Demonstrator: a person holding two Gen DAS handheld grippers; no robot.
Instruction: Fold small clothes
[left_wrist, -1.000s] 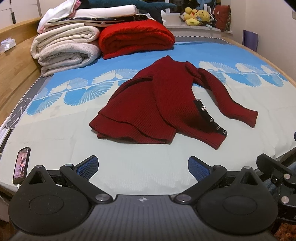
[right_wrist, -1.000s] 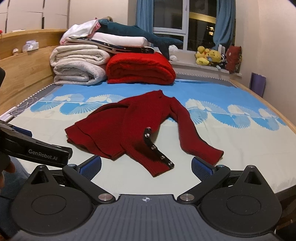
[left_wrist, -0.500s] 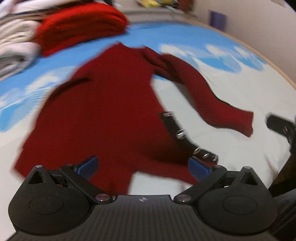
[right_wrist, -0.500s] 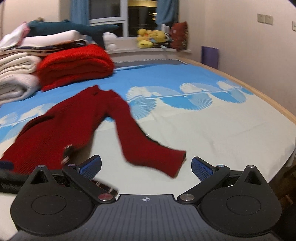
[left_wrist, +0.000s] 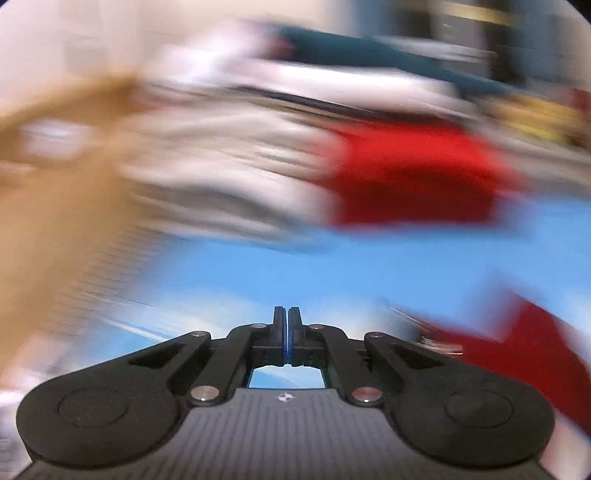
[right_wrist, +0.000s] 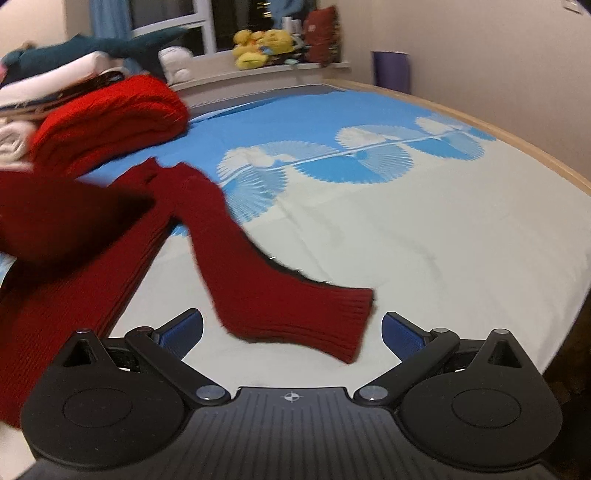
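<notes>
A dark red knit cardigan (right_wrist: 92, 277) lies on the blue and white bed sheet (right_wrist: 406, 229). Its long sleeve (right_wrist: 229, 251) runs toward me and ends in a ribbed cuff (right_wrist: 343, 317). My right gripper (right_wrist: 291, 326) is open, low over the sheet, with the cuff lying between its blue pads (right_wrist: 184, 328) and untouched by them. At the left of that view a flap of the cardigan is raised and blurred. The left wrist view is smeared by motion. My left gripper (left_wrist: 287, 317) is shut, pads together with no cloth visible between them, and the cardigan (left_wrist: 535, 354) is to its right.
A folded bright red blanket (right_wrist: 110, 114) and a stack of white bedding (left_wrist: 221, 166) sit at the head of the bed. Plush toys (right_wrist: 266, 44) line the windowsill. The wooden bed edge (right_wrist: 517, 147) curves along the right, and a wooden side panel (left_wrist: 55, 203) stands on the left.
My left gripper went from open to shut and swung up toward the bedding stack. My right gripper dropped and closed in on the sleeve cuff. Part of the cardigan rose at the left.
</notes>
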